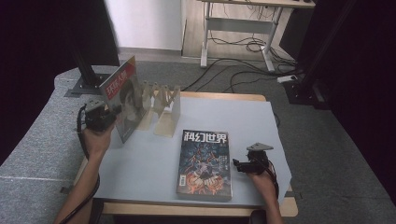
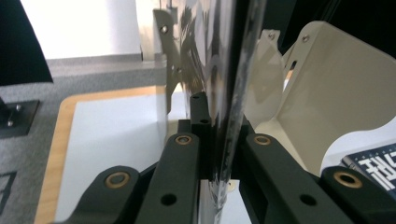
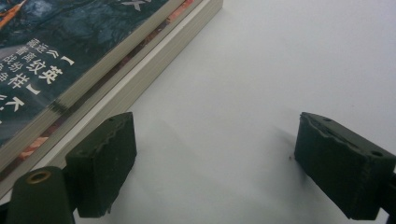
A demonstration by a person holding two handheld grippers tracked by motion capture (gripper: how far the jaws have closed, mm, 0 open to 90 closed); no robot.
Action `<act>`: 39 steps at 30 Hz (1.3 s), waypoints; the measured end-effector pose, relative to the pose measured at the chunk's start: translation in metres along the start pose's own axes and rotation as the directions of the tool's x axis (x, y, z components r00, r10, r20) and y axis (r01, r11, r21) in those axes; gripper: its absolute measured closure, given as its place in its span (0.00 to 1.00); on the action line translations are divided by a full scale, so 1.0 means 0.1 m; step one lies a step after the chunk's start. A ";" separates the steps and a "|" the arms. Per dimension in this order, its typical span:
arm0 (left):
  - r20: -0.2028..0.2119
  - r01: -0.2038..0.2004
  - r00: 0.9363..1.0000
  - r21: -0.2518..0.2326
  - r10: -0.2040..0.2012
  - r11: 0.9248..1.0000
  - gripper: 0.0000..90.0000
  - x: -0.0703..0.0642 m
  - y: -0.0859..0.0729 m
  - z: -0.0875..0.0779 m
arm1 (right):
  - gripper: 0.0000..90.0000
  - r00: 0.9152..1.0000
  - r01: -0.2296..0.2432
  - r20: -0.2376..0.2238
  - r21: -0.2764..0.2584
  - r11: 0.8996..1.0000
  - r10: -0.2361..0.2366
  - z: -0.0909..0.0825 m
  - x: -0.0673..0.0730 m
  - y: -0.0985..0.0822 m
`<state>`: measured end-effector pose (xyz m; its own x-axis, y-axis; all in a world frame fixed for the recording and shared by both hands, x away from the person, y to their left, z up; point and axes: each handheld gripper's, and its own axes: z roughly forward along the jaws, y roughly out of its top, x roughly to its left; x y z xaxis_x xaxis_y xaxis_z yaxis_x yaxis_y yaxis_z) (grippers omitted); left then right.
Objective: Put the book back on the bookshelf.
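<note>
A magazine [image 1: 123, 95] with a red title and a portrait cover stands upright at the left of the table, beside a beige slotted rack [image 1: 163, 105]. My left gripper [image 1: 112, 114] is shut on its lower edge. In the left gripper view the jaws pinch the thin glossy magazine [image 2: 231, 93] edge-on, my left gripper [image 2: 219, 135] just before the rack [image 2: 336, 102]. A stack of dark blue magazines [image 1: 204, 163] lies flat in the middle. My right gripper [image 1: 238, 165] rests open on the table just right of the stack [image 3: 70, 60], with nothing between the jaws of my right gripper [image 3: 215, 163].
The pale grey tabletop [image 1: 140, 158] has a wooden rim and sits on grey carpet. A black stand base [image 1: 86, 81] stands behind the left corner. A desk frame [image 1: 243, 23] with loose cables [image 1: 247, 46] is farther back.
</note>
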<state>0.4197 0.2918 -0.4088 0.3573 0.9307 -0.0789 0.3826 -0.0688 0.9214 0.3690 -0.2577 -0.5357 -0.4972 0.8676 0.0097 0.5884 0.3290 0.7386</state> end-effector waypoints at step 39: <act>-0.060 -0.083 0.994 0.109 0.089 0.991 0.47 0.15 -0.10 0.00 | 0.14 1.000 0.001 0.000 0.000 1.000 -0.001 0.00 0.00 0.00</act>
<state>0.4214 0.3062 -0.4192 0.3379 0.9408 0.0270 0.4425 -0.1842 0.8776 0.3689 -0.2577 -0.5357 -0.4974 0.8675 0.0091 0.5879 0.3294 0.7388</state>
